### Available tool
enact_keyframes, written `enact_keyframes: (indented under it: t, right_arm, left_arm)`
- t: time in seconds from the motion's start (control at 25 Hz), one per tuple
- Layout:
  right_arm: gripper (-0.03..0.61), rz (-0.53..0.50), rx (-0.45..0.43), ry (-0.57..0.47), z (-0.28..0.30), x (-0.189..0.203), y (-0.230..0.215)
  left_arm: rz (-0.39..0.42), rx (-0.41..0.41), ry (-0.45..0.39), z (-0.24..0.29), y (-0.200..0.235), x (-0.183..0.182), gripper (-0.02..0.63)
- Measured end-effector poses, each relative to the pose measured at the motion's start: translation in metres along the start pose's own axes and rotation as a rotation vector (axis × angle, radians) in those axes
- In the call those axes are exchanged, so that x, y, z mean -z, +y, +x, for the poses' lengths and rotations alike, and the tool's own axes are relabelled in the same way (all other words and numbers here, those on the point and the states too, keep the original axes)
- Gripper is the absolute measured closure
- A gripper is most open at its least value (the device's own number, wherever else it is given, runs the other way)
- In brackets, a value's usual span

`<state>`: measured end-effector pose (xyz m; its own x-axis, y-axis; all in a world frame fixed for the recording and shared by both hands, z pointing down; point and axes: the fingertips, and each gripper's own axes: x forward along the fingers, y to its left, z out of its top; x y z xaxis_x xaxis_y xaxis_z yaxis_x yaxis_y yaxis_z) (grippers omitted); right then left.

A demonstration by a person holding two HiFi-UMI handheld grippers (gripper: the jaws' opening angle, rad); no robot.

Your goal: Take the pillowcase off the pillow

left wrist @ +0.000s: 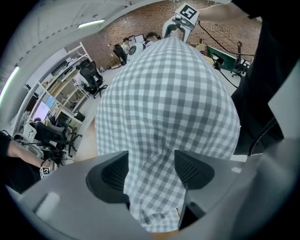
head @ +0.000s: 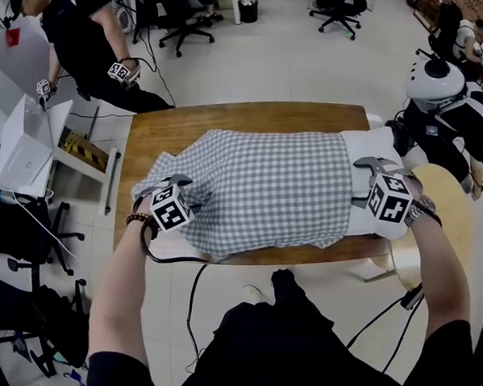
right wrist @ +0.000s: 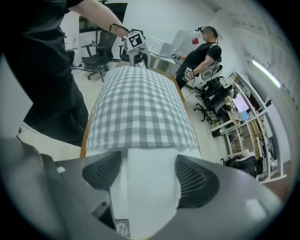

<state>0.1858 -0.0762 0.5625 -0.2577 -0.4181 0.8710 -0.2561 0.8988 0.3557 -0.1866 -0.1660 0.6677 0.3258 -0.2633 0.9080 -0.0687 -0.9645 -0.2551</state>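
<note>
Lengthwise on the tabletop (head: 229, 119) at frame centre lies the pillow (head: 367, 145), checked pillowcase (head: 258, 185) covering all but its white right end, left gripper (head: 176, 185) jaws spread about the case's bunched corner, right gripper (head: 360, 183) jaws spread about that bare end.

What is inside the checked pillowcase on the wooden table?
A white pillow: one end sticks out of the pillowcase. The rest is covered by the fabric.
</note>
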Motion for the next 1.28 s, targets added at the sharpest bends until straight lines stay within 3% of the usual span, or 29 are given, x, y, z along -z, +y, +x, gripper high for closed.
enact_keyframes:
  t: [0.56, 0.84, 0.96, 1.12, 1.28]
  right_arm:
    - [0.161, 0.103, -0.074, -0.028, 0.063, 0.005, -0.052]
    - [0.169, 0.121, -0.099, -0.023, 0.094, -0.022, -0.060]
    - [0.208, 0.115, -0.105, -0.030, 0.103, -0.027, -0.059]
    - [0.305, 0.112, -0.081, -0.046, 0.104, -0.023, -0.059]
    - [0.452, 0.104, -0.051, -0.064, 0.094, -0.029, -0.065]
  left_arm:
    - [-0.036, 0.099, 0.083, 0.078, 0.048, 0.019, 0.304]
    - [-0.052, 0.158, 0.143, 0.099, 0.063, 0.064, 0.337]
    - [-0.061, 0.172, 0.157, 0.106, 0.062, 0.074, 0.359]
    - [-0.071, 0.207, 0.154, 0.113, 0.055, 0.067, 0.398]
    - [-0.061, 0.213, 0.162, 0.112, 0.052, 0.063, 0.531]
